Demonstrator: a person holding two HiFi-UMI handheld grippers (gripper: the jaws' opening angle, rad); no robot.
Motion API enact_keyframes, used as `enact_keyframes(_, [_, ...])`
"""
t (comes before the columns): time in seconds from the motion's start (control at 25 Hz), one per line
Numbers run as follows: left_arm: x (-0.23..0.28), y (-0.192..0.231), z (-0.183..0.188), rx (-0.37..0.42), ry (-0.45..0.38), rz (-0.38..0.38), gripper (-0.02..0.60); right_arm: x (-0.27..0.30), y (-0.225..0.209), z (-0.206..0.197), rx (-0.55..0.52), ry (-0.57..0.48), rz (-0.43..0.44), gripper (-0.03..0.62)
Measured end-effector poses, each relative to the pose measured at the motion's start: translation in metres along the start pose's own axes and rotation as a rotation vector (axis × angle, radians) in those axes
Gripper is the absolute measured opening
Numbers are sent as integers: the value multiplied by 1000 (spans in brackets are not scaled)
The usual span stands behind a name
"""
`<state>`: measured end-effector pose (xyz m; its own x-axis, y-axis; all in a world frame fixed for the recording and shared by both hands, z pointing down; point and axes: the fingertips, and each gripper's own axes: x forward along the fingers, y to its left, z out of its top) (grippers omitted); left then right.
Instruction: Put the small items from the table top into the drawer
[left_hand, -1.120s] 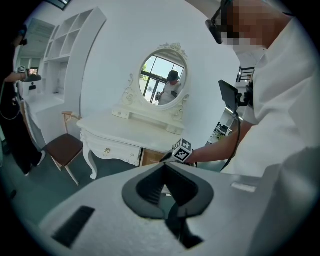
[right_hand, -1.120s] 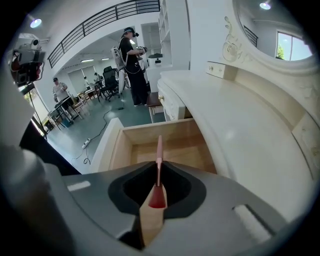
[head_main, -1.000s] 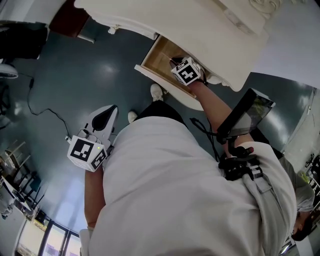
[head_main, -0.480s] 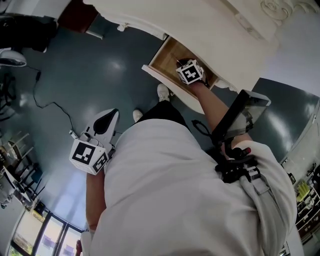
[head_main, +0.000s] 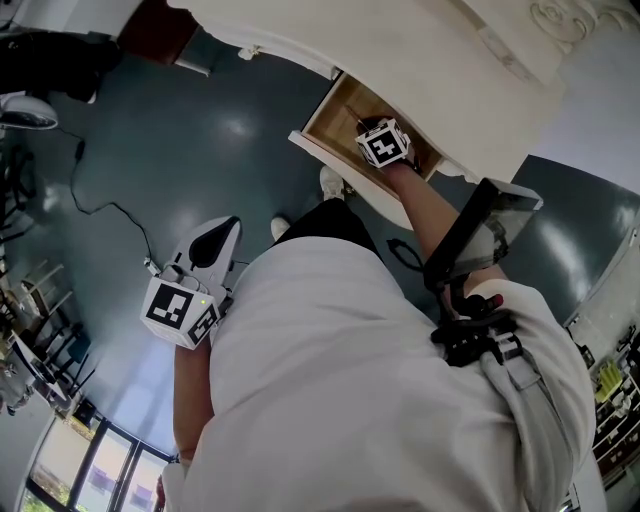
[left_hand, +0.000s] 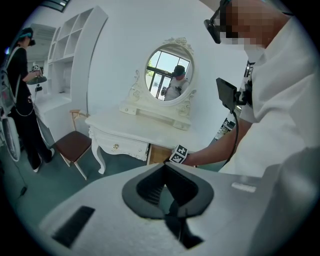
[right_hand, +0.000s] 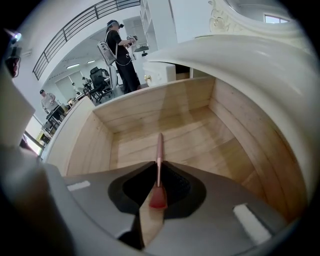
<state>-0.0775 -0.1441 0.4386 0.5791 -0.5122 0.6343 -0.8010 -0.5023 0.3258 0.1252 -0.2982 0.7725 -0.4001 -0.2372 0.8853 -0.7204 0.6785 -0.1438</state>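
The wooden drawer (head_main: 335, 112) of the white dressing table (head_main: 420, 50) stands pulled open. My right gripper (head_main: 368, 128) reaches down into it, with its marker cube on top. In the right gripper view, the right gripper (right_hand: 159, 166) is shut on a slim pink makeup brush (right_hand: 159, 150), whose handle points out over the bare drawer floor (right_hand: 200, 140). My left gripper (head_main: 222, 230) hangs at my left side over the floor, well away from the table. In its own view, the left gripper (left_hand: 163, 166) is shut with nothing in it. No other small items show on the table top.
A brown-seated chair (left_hand: 72, 145) stands left of the dressing table (left_hand: 125, 127), which carries an oval mirror (left_hand: 170, 70). A person in black (left_hand: 22, 100) stands at the far left. A cable (head_main: 110, 210) lies on the dark floor. The table top (right_hand: 260, 65) overhangs the drawer.
The head view has shifted a little. My right gripper stays inside the drawer with the brush in it, and the left gripper has kept its place at my side.
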Motion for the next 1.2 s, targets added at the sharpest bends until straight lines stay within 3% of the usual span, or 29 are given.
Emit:
enact_keyframes(0.76, [-5, 7, 1, 57, -27, -79, 2, -25, 11, 3, -22, -6, -45, 78])
enact_keyframes(1.04, [-24, 7, -6, 104, -69, -137, 2, -67, 25, 14, -35, -65, -119, 49])
enact_keyframes(1.2, [-59, 6, -25, 122, -99, -162, 2, -102, 56, 14, -41, -99, -171, 6])
